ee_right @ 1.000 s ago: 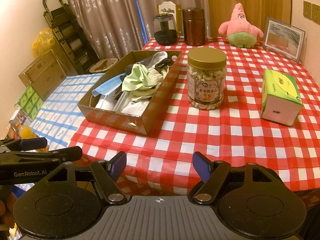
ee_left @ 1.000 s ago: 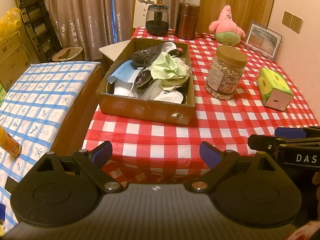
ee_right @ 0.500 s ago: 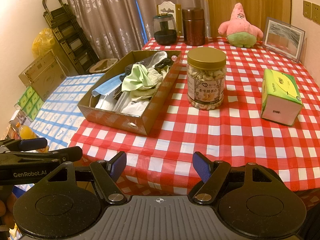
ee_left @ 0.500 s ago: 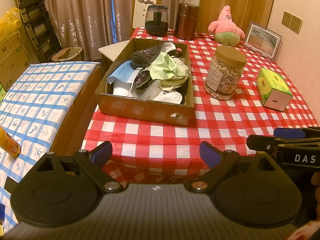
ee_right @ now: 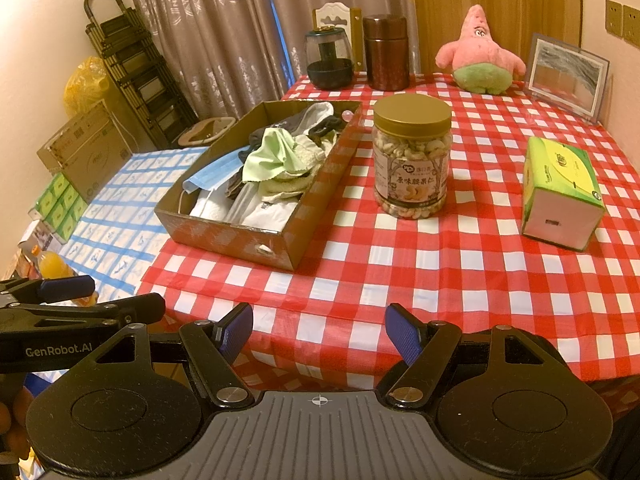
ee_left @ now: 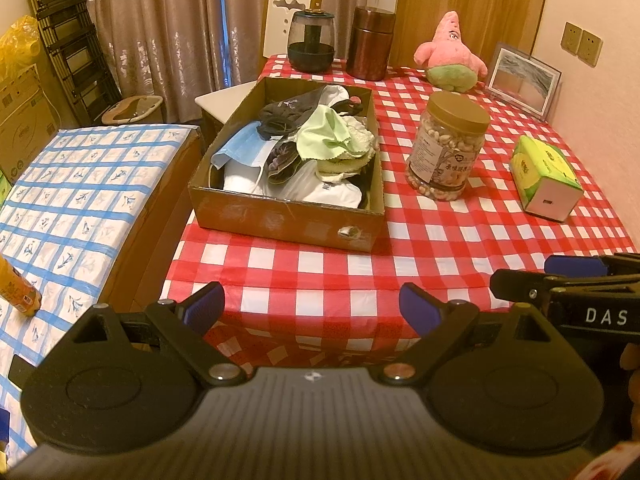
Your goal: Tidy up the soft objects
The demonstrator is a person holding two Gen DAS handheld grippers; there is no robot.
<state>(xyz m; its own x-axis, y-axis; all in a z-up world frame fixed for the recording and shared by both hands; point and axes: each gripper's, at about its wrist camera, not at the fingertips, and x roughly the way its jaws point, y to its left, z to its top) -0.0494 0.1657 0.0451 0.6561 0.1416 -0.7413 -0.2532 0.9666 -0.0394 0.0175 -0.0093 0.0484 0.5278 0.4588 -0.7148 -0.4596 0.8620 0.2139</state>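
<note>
A cardboard box (ee_left: 280, 220) (ee_right: 240, 240) sits on the left part of the red checked table (ee_left: 320, 272). It holds a pile of soft items: a light green cloth (ee_left: 328, 136) (ee_right: 268, 156), a blue face mask (ee_left: 240, 152) (ee_right: 212, 174), dark cloths (ee_left: 288, 110) and white cloths (ee_left: 320, 192). A pink star plush toy (ee_left: 450, 56) (ee_right: 478, 56) stands at the back. My left gripper (ee_left: 312, 308) is open and empty at the table's front edge. My right gripper (ee_right: 320, 330) is open and empty beside it, and shows in the left wrist view (ee_left: 560, 280).
A nut jar (ee_left: 446, 146) (ee_right: 410, 156), a green tissue box (ee_left: 546, 178) (ee_right: 564, 192), a picture frame (ee_right: 566, 74), a dark glass jar (ee_right: 330, 58) and a brown canister (ee_right: 386, 52) stand on the table. A blue-patterned surface (ee_left: 80, 192) lies lower on the left.
Both grippers have barely shifted; the left view has drifted slightly back from the box. Nothing was taken hold of or let go.
</note>
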